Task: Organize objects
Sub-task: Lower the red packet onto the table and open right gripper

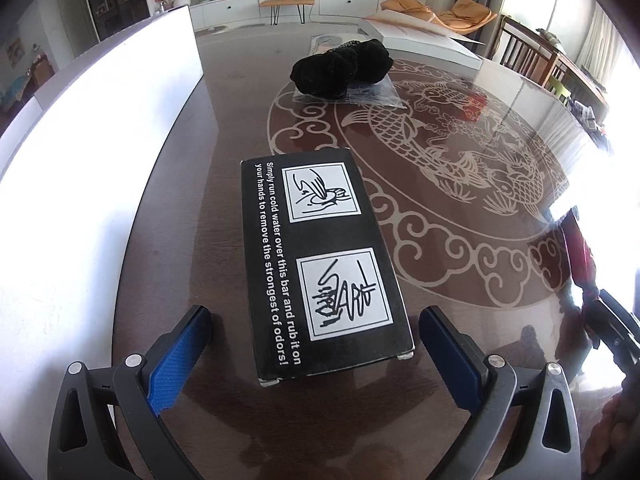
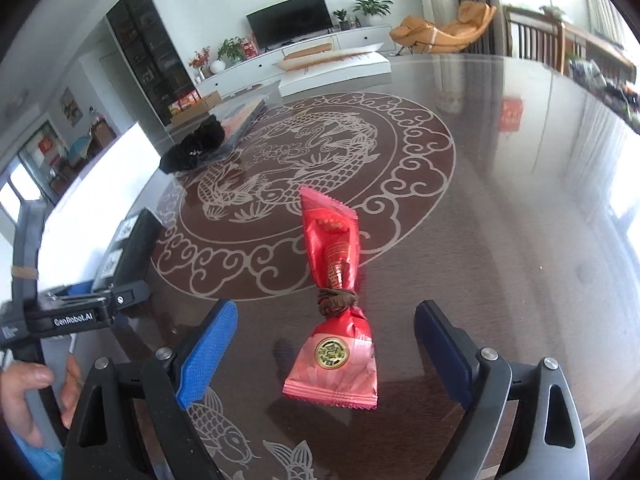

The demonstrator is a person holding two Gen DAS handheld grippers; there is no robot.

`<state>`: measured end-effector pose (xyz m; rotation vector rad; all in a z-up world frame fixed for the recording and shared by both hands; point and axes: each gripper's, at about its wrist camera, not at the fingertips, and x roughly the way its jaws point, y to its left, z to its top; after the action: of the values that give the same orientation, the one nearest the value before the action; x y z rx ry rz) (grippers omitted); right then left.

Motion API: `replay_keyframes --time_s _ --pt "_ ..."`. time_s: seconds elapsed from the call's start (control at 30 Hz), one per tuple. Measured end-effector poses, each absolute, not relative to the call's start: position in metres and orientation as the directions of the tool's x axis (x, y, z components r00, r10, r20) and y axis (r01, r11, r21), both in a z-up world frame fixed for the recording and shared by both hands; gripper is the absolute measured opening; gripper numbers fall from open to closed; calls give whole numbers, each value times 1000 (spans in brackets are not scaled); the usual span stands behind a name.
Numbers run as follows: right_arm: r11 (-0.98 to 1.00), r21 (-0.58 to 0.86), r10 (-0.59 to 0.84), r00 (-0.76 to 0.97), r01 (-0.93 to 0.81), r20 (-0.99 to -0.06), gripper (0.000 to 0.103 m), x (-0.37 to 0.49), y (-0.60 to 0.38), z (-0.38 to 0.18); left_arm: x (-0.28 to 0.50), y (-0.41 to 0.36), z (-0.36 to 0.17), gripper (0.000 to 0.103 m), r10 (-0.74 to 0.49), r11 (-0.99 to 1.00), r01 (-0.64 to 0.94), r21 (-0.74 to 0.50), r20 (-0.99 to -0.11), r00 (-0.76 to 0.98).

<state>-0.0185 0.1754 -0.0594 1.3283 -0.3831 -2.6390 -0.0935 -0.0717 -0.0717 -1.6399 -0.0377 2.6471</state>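
Observation:
A black box with white printed text and two drawings (image 1: 324,264) lies flat on the dark table. My left gripper (image 1: 316,340) is open, its blue pads either side of the box's near end, not touching it. A red foil packet tied in the middle with a brown band (image 2: 334,304) lies on the table. My right gripper (image 2: 326,344) is open, its pads on both sides of the packet's lower half with gaps. The box (image 2: 128,244) and the left gripper's body also show at the left of the right wrist view.
A black fuzzy item (image 1: 340,68) lies on a clear plastic bag farther back; it also shows in the right wrist view (image 2: 196,146). A tall white panel (image 1: 92,152) stands along the table's left side. A flat white box (image 1: 420,38) lies at the far edge.

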Motion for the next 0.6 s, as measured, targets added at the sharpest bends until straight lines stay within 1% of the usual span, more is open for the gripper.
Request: replay_keyframes --time_s 0.07,0.1,0.13,0.17,0.2,0.23,0.27,0.3,0.33,0.47,0.5,0.6 --pt "-941 338 -283 -562 8 -777 88 -30 184 -53 -100 -76 -71 103 46 -999 3 -53 -899 -435" --pt "-946 324 -280 -537 13 -796 88 -38 183 -50 -103 -77 -70 103 53 -998 4 -60 -901 -431" --pt "-954 299 -275 -493 31 -825 84 -49 177 -48 -105 -77 -68 92 55 -998 1 -62 -896 -441" --pt "-959 278 -275 -444 59 -853 71 -58 170 -49 -106 -76 -66 79 38 -999 -6 -40 -887 -461" --pt "-962 259 -274 -399 92 -875 64 -66 161 -50 -105 -73 -64 60 27 -1000 -22 -18 -882 -470" --pt "-964 233 -263 -358 125 -896 49 -71 151 -52 -104 -70 -63 58 7 -999 -32 9 -880 -475" --pt "-975 157 -204 -343 158 -917 33 -73 141 -52 -101 -70 -61 58 21 -999 -42 0 -877 -480" --pt "-979 80 -140 -331 187 -933 25 -72 133 -52 -96 -72 -59 58 53 -998 -51 -32 -873 -486" --pt "-979 55 -117 -323 195 -939 19 -68 130 -51 -89 -75 -57 58 73 -997 -54 -53 -868 -491" --pt "-983 102 -150 -334 155 -931 19 -52 137 -45 -54 -84 -40 58 145 -989 -62 -132 -841 -521" --pt "-980 133 -176 -342 145 -923 19 -49 138 -40 -46 -86 -35 57 167 -986 -64 -157 -831 -530" --pt "-971 174 -227 -401 166 -887 19 -42 126 -10 -27 -97 -11 57 217 -974 -71 -214 -795 -566"
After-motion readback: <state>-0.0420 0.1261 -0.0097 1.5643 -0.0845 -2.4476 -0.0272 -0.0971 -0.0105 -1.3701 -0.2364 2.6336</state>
